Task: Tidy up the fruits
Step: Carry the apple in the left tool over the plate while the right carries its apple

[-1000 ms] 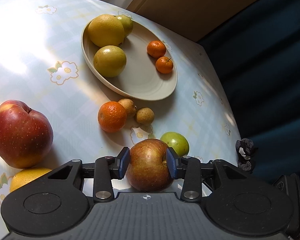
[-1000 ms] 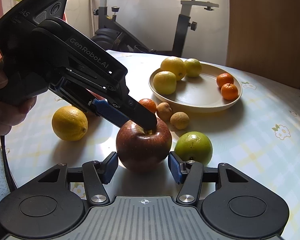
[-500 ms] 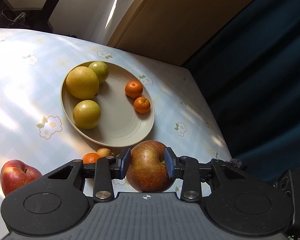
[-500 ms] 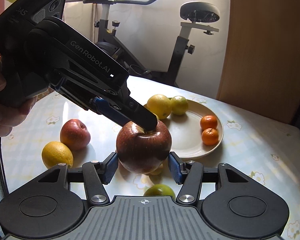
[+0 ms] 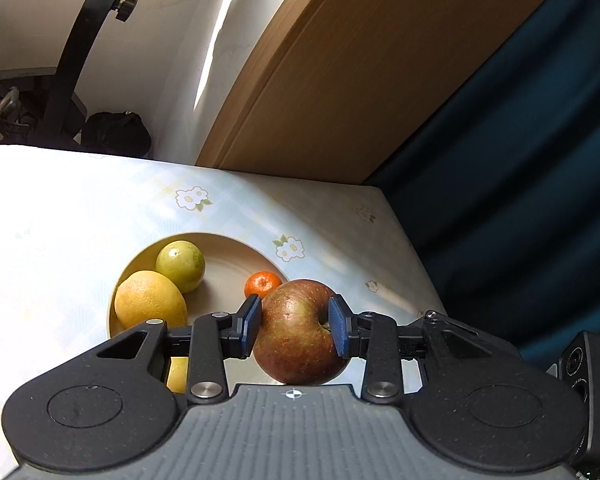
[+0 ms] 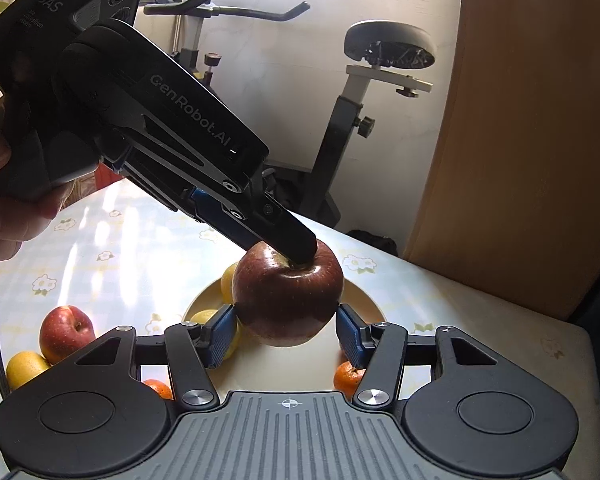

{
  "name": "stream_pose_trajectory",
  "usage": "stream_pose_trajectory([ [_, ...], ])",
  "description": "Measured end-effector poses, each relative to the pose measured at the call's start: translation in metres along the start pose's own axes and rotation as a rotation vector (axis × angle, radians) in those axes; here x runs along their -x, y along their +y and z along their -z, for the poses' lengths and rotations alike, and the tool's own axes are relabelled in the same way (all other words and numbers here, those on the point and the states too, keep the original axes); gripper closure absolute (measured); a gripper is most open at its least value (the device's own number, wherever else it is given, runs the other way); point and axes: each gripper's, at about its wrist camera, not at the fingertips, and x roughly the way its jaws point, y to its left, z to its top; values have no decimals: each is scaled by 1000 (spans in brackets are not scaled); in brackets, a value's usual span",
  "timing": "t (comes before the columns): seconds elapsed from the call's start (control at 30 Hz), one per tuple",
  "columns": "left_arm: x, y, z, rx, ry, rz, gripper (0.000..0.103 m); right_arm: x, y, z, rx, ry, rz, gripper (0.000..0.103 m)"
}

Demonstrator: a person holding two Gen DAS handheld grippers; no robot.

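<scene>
My left gripper (image 5: 296,325) is shut on a red-brown apple (image 5: 298,334) and holds it in the air over the beige plate (image 5: 228,256). The plate holds a yellow orange (image 5: 150,300), a green-yellow citrus (image 5: 180,266) and a small mandarin (image 5: 262,283). In the right wrist view the left gripper (image 6: 296,254) pinches the same apple (image 6: 288,296) from above. My right gripper (image 6: 286,334) is open, its blue pads on either side of the apple and apart from it. The plate (image 6: 364,300) lies below.
A second red apple (image 6: 66,332), a yellow fruit (image 6: 24,368) and mandarins (image 6: 156,390) lie on the flowered tablecloth (image 6: 140,256). An exercise bike (image 6: 352,120) stands behind the table. A wooden panel (image 5: 360,80) and a dark blue curtain (image 5: 540,160) border the table's far side.
My left gripper lifted the apple off the table and carried it over the plate. The right gripper followed it, still open around the apple.
</scene>
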Motion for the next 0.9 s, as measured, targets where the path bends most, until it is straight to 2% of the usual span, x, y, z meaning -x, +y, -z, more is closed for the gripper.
stream_pose_trajectory([
  [0.1, -15, 13, -14, -5, 4, -3, 65, -23, -15, -3, -23, 18, -15, 52],
  [0.23, -45, 30, -28, 41, 44, -14, 65, -52, -30, 1, -31, 52, -17, 52],
  [0.53, -86, 42, -48, 8, 87, -66, 65, -91, -43, 7, -24, 90, -11, 52],
  [0.63, -89, 45, -49, 6, 91, -90, 66, -96, -41, 9, -16, 92, -5, 52],
  [0.83, -83, 50, -52, 9, 83, -123, 67, -102, -48, 10, -101, 99, 0, 52],
  [0.9, -76, 47, -50, -5, 61, -153, 67, -102, -45, 9, -92, 105, 21, 52],
])
